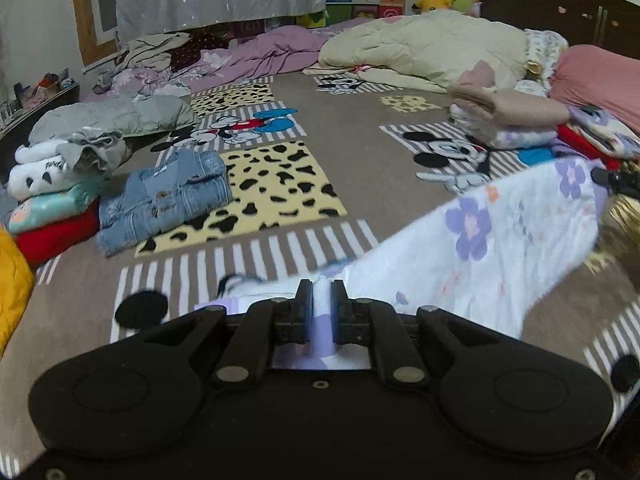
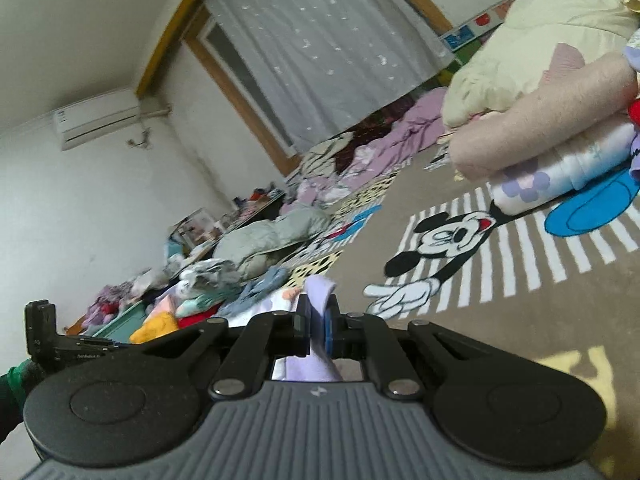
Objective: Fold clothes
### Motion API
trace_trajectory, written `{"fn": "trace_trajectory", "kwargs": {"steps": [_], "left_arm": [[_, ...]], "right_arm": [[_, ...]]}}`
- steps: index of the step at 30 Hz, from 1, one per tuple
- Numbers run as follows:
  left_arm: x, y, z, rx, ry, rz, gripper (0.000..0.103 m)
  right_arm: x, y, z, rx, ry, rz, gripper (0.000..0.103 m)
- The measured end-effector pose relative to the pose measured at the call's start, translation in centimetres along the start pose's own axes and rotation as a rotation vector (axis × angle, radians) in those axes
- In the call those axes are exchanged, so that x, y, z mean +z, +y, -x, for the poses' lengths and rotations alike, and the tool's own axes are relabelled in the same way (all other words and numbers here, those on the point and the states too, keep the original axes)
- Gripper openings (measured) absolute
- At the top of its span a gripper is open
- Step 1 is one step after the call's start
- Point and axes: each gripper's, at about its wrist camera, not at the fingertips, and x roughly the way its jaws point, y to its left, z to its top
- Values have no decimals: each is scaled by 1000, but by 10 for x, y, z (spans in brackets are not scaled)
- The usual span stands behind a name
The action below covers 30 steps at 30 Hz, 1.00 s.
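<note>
My left gripper (image 1: 321,294) is shut on a white garment with purple flowers (image 1: 500,248). The cloth stretches up and to the right above the bed, toward the other gripper (image 1: 616,182) at the right edge of the left wrist view. My right gripper (image 2: 319,312) is shut on a lilac edge of the same floral garment (image 2: 318,292); the rest of the cloth is hidden below its body. The left gripper's mount (image 2: 44,336) shows at the far left of the right wrist view.
The bed has a Mickey Mouse blanket (image 1: 360,168). Folded jeans (image 1: 168,200) and a stack of folded clothes (image 1: 52,200) lie at the left. Another folded stack (image 1: 508,116) lies at the right (image 2: 560,136). Quilts (image 1: 424,48) and loose clothes (image 1: 112,120) are piled behind.
</note>
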Motion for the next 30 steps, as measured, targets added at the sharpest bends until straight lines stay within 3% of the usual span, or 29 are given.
{"fn": "trace_trajectory", "kwargs": {"steps": [4, 11, 18, 23, 27, 30], "left_arm": [[-28, -5, 17, -17, 11, -3, 6], [-59, -20, 38, -68, 9, -11, 6], [-91, -41, 47, -102, 59, -94, 7], [-117, -55, 42, -122, 129, -163, 10], [-126, -58, 49, -184, 167, -189, 41], [-124, -47, 56, -189, 145, -119, 41]], "right_arm": [[-6, 12, 27, 58, 38, 47, 8], [-19, 20, 61, 58, 159, 70, 9], [-29, 21, 83, 55, 370, 61, 15], [-23, 9, 116, 94, 323, -30, 17], [-15, -4, 123, 56, 243, -78, 38], [-12, -11, 113, -5, 214, -85, 49]]}}
